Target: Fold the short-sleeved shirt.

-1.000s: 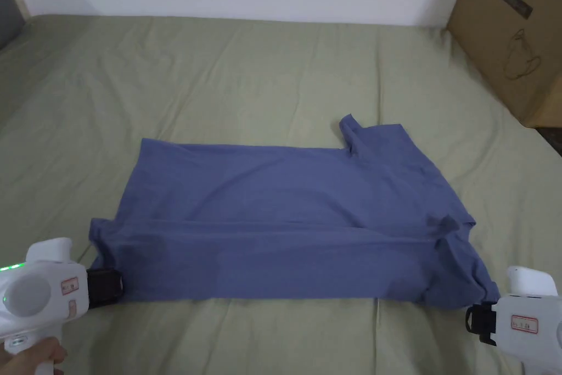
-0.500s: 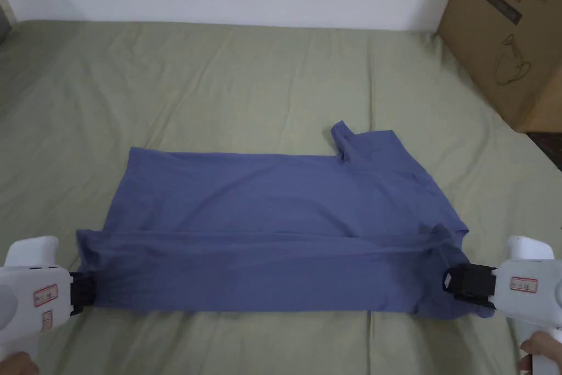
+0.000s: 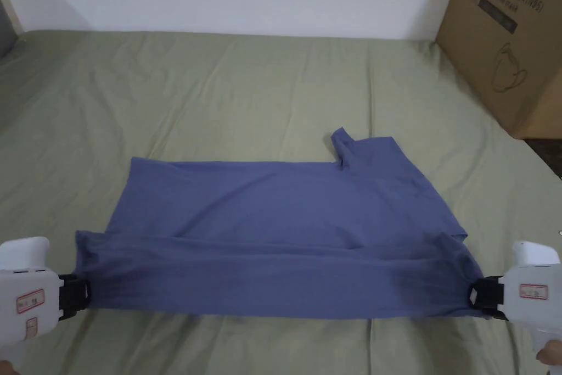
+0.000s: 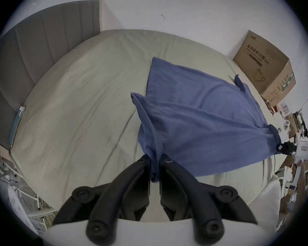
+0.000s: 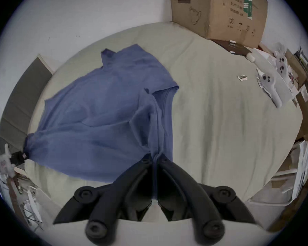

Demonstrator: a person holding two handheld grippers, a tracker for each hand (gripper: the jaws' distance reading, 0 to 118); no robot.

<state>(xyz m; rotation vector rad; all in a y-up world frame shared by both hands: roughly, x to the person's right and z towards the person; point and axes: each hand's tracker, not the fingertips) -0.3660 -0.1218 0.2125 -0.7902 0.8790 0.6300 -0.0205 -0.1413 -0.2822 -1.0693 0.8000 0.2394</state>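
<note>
**Near Edge Lifted and Stretched Between Both Claws**

The green bed (image 3: pixel 263 79) carries the blue shirt (image 3: pixel 285 211), spread ahead of both claws, its near edge raised off the bedding. It looks light, soft and limp, so it should sag wherever unsupported; the edge corners seem the sensible holds. The left gripper (image 4: pixel 154 163) is clamped on the hem end, the right gripper (image 5: pixel 156 158) on the sleeve-side end.

Between your left gripper's (image 4: pixel 154 158) closed jaws, the blue cotton short-sleeved shirt's (image 4: pixel 199 125) pinched corner was hidden.
</note>
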